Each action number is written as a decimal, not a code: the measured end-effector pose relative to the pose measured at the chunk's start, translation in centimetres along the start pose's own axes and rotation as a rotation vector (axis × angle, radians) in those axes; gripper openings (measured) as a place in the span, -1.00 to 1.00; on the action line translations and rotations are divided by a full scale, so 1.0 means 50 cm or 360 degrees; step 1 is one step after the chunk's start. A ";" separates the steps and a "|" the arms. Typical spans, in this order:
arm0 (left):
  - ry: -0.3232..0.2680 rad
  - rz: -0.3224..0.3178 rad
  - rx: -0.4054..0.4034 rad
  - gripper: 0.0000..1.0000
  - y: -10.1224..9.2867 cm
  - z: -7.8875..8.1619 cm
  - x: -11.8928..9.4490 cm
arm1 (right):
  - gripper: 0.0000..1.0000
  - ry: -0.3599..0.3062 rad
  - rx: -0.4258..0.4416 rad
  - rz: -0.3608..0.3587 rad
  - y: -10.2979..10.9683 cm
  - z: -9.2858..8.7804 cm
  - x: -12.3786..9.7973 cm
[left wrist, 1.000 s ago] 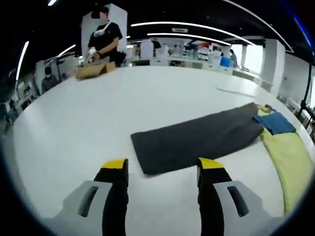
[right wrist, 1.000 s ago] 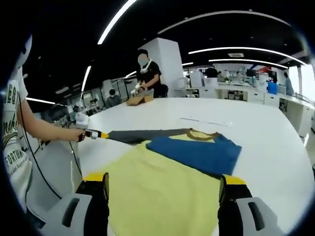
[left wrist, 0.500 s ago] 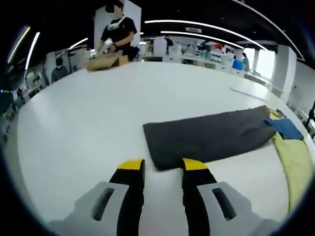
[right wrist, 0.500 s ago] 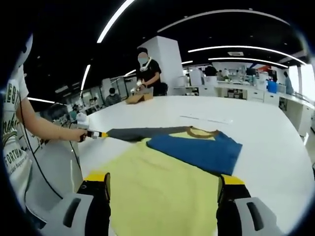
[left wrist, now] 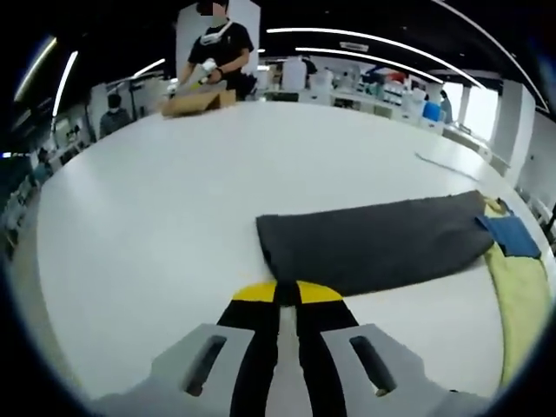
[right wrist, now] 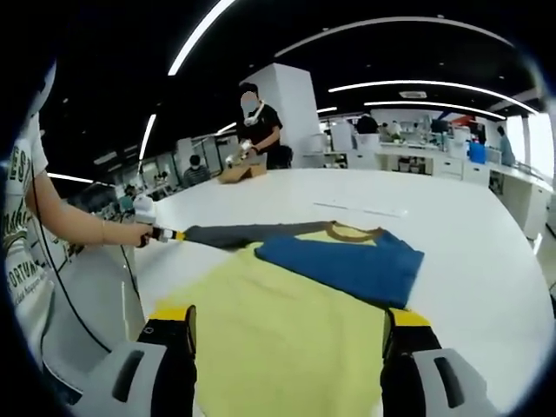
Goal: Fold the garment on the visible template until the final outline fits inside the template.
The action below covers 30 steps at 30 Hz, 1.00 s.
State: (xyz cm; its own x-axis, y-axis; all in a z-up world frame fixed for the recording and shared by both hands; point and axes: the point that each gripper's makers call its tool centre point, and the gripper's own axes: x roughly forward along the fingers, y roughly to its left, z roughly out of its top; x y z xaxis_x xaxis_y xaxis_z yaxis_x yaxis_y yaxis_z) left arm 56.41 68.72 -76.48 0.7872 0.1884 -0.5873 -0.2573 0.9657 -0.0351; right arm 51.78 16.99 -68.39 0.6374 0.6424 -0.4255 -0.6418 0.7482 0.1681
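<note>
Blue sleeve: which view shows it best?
Right gripper view: the blue sleeve lies folded across the yellow shirt body, whole and near centre. Left gripper view has just a small blue patch at the far right edge.

Black jaws tipped yellow on grey slotted gripper bodies, person's white printed T-shirt [right wrist: 22, 252], thin black cable
</note>
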 end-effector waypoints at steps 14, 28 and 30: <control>-0.0024 -0.0072 0.0042 -0.99 -0.026 0.019 -0.018 | 0.75 -0.0018 -0.0033 0.0042 0.011 0.005 0.000; -0.0136 -0.0267 0.0058 -0.99 -0.125 0.086 -0.034 | 0.86 -0.0012 -0.0064 0.0070 0.021 -0.002 -0.008; -0.0148 -0.0295 0.0070 -0.99 -0.139 0.096 -0.036 | 0.86 -0.0015 -0.0063 0.0072 0.022 -0.002 -0.010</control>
State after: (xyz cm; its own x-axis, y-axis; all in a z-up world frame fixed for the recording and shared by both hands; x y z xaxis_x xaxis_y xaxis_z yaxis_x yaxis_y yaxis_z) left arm 59.48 62.51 -71.32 0.8676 0.0208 -0.4968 -0.0803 0.9919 -0.0987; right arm 50.73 17.46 -68.09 0.6114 0.6768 -0.4101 -0.6860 0.7116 0.1517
